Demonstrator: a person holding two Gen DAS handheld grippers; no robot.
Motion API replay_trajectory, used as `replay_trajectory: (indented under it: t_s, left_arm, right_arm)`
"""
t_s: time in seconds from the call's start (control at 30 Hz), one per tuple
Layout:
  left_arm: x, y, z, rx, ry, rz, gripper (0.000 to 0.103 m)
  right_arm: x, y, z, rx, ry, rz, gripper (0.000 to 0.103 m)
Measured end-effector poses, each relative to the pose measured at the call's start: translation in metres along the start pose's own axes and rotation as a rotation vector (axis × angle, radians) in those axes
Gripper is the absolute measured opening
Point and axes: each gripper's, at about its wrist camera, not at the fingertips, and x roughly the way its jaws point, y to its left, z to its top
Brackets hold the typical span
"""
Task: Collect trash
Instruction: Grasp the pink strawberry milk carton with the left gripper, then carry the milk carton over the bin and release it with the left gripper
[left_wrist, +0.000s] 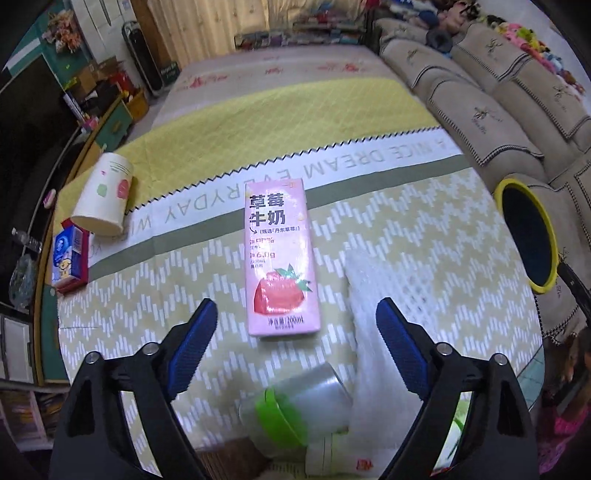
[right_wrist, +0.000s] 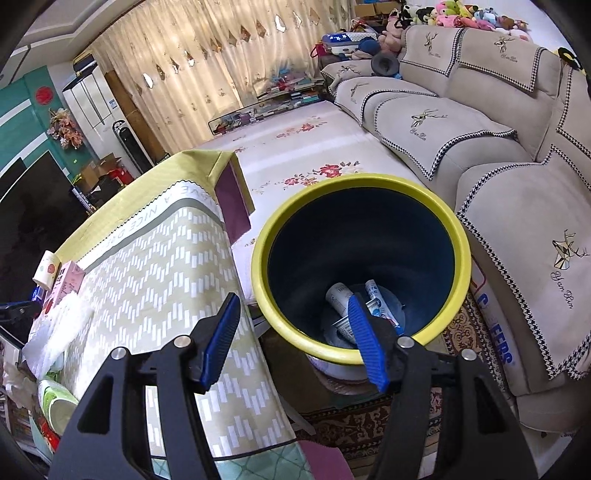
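Observation:
A pink strawberry milk carton (left_wrist: 280, 258) lies flat on the patterned tablecloth (left_wrist: 443, 229), just ahead of my left gripper (left_wrist: 297, 314), whose blue pads stand open with nothing between them. A clear bottle with a green cap (left_wrist: 295, 406) lies below, between the gripper's arms. White mesh wrap (left_wrist: 373, 295) lies to the right of the carton. My right gripper (right_wrist: 291, 310) hangs open and empty over the near rim of the yellow-rimmed bin (right_wrist: 266, 243). Several pieces of trash (right_wrist: 362, 306) lie at the bin's bottom. The carton (right_wrist: 64, 282) shows at the far left of the right wrist view.
A paper cup (left_wrist: 105, 194) on its side and a blue-and-red box (left_wrist: 70, 262) sit at the table's left edge. A beige sofa (right_wrist: 498, 155) runs along the right. The bin (left_wrist: 528, 236) stands past the table's right edge. Patterned rug (right_wrist: 369, 417) lies under the bin.

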Motion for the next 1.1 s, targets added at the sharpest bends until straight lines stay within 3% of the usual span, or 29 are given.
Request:
replay_trajectory:
  t_s: [0.17, 0.5, 0.67, 0.77, 0.97, 1.1]
  left_arm:
    - [0.025, 0.007, 0.016, -0.029, 0.067, 0.007, 0.076]
    - [0.054, 0.018, 0.035, -0.071, 0.123, 0.006, 0.067]
    - [0.067, 0.024, 0.046, -0.075, 0.138, 0.007, 0.051]
    - [0.064, 0.027, 0.049, -0.067, 0.105, 0.034, 0.05]
    - [0.018, 0.014, 0.057, -0.003, -0.033, 0.052, 0.05]
    - [-0.012, -0.018, 0.055, 0.066, -0.092, -0.002, 0.05]
  right_arm:
    - [0.003, 0.001, -0.002, 0.001, 0.012, 0.009, 0.058]
    - [0.004, 0.003, -0.004, -0.007, 0.021, 0.017, 0.058]
    - [0.003, 0.006, -0.006, -0.014, 0.024, 0.028, 0.058]
    - [0.001, 0.007, -0.006, -0.014, 0.022, 0.035, 0.058]
    - [-0.004, 0.002, -0.006, -0.004, 0.011, 0.048, 0.058]
    - [-0.009, -0.003, -0.008, 0.007, -0.002, 0.049, 0.058]
